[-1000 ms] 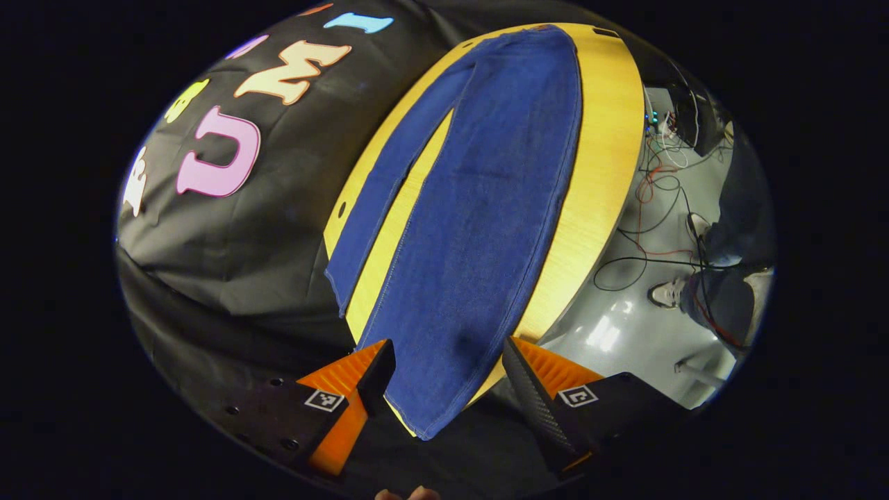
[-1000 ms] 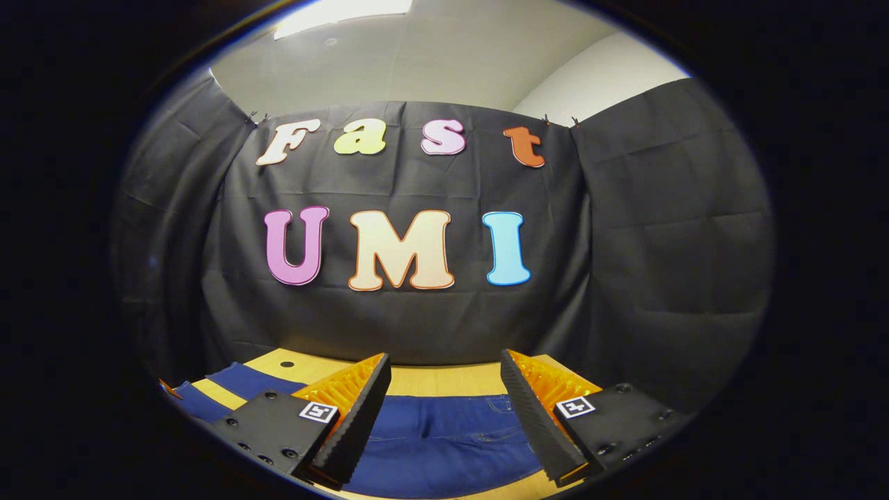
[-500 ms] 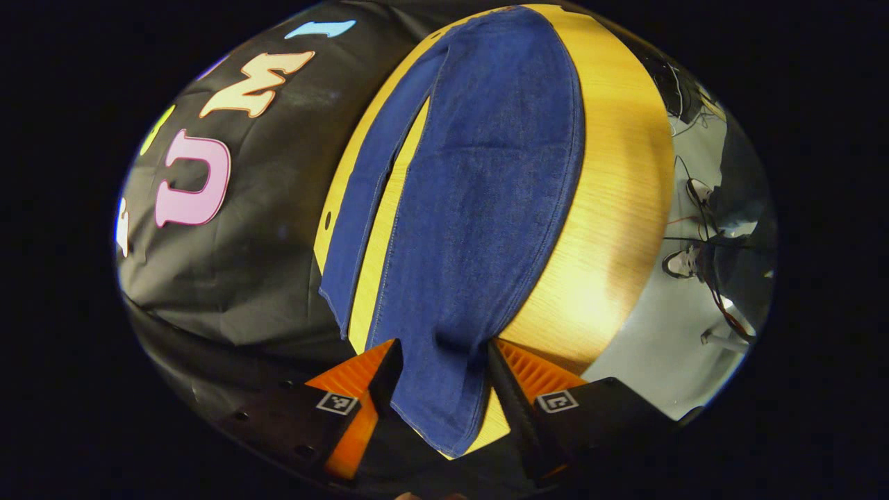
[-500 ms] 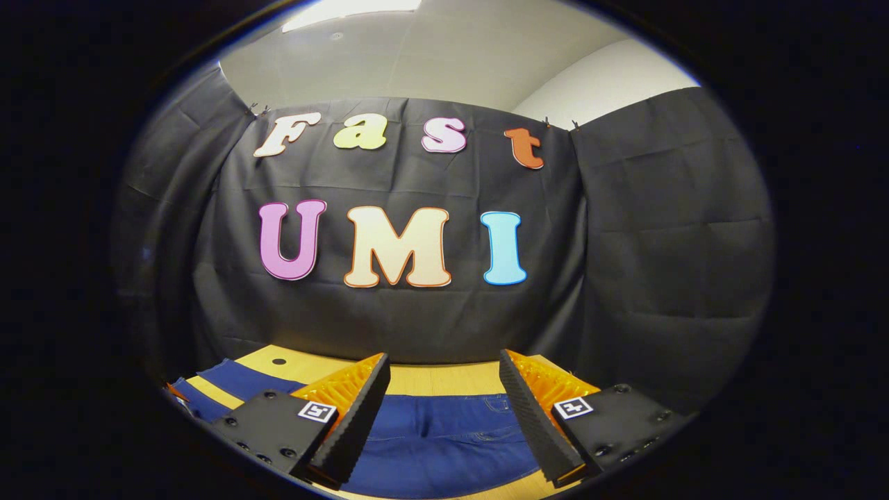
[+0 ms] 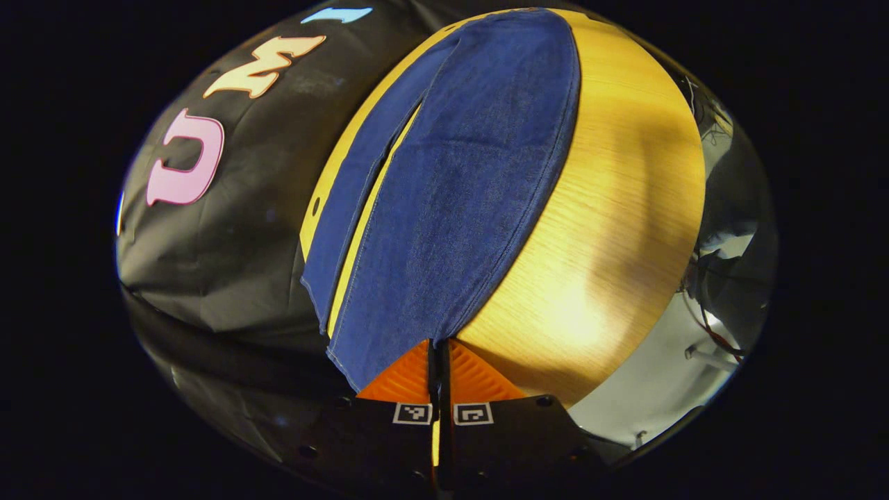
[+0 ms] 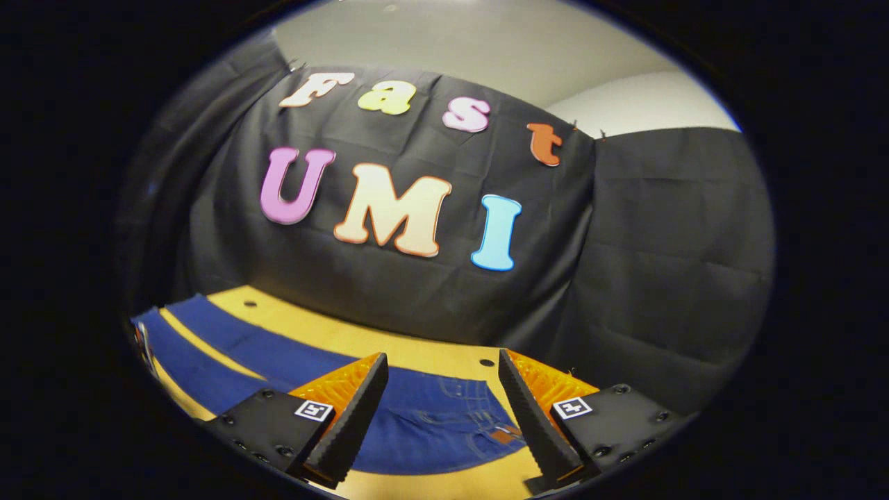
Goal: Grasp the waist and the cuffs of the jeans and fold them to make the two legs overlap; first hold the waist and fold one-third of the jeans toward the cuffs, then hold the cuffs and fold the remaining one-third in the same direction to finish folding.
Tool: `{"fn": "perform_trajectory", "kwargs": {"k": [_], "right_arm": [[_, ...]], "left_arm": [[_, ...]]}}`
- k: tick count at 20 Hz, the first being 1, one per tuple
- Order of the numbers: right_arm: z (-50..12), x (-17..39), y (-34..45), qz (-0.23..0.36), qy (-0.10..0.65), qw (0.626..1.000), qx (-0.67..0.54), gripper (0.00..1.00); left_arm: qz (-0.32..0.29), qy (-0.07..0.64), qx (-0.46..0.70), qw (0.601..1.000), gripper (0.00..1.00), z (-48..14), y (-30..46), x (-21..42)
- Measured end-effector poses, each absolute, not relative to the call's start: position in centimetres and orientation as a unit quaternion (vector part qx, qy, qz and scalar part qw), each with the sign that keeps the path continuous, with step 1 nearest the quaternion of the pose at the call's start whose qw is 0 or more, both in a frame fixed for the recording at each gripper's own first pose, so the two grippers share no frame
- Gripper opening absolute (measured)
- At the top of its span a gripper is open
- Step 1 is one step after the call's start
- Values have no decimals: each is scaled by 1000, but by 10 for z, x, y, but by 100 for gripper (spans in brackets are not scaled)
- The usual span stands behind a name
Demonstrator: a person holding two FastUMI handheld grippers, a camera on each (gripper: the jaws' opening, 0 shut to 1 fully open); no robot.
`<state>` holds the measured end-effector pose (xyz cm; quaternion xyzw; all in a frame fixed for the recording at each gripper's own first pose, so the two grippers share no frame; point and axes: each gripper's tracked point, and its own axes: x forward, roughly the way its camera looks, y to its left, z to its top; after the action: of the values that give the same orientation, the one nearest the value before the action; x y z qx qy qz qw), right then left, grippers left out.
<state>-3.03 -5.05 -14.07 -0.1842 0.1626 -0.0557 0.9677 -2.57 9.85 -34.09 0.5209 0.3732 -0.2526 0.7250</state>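
The jeans (image 5: 451, 180) lie flat on the wooden table (image 5: 611, 229), legs side by side with a strip of bare wood between them, running away from the left gripper (image 5: 439, 357). Its jaws are pressed together right at the near leg's cuff corner; they seem to be pinching the hem, but the cloth vanishes where the fingers meet, so how much is caught is hard to judge. The right gripper (image 6: 439, 410) hangs above the waist end (image 6: 444, 420), jaws wide apart with the denim below and between them, touching nothing. Denim of this kind is likely heavy, limp and fairly grippy — it should drape rather than slide, and a leg lifted by one point will probably sag and twist. Best holds are the thick edges: the cuff hem and the waistband (image 6: 479, 403). The band's near side sits behind the right fingers, and the far cuff (image 5: 316, 305) is partly cut off at the table's edge.
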Motion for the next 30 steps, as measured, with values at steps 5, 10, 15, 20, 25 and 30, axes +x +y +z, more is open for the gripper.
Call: {"fn": "perform_trajectory", "kwargs": {"k": [5,10,15,20,25,30], "right_arm": [[-208,-66,-106,3,251,920,-302,100],[-283,-99,-135,78,330,856,-390,100],[-345,-112,-143,142,379,806,-431,99],[-385,-114,-150,200,410,749,-480,100],[-403,-79,-144,235,383,714,-538,88],[-423,-66,-141,268,404,714,-505,68]], "left_arm": [[-246,389,520,720,0,-341,99,-27],[-235,402,522,715,0,-342,101,-27],[-226,419,523,707,0,-343,102,-27],[-219,428,523,704,0,-344,103,-27],[-212,434,525,701,0,-344,102,-25],[-202,441,521,702,0,-345,103,-25]]}}
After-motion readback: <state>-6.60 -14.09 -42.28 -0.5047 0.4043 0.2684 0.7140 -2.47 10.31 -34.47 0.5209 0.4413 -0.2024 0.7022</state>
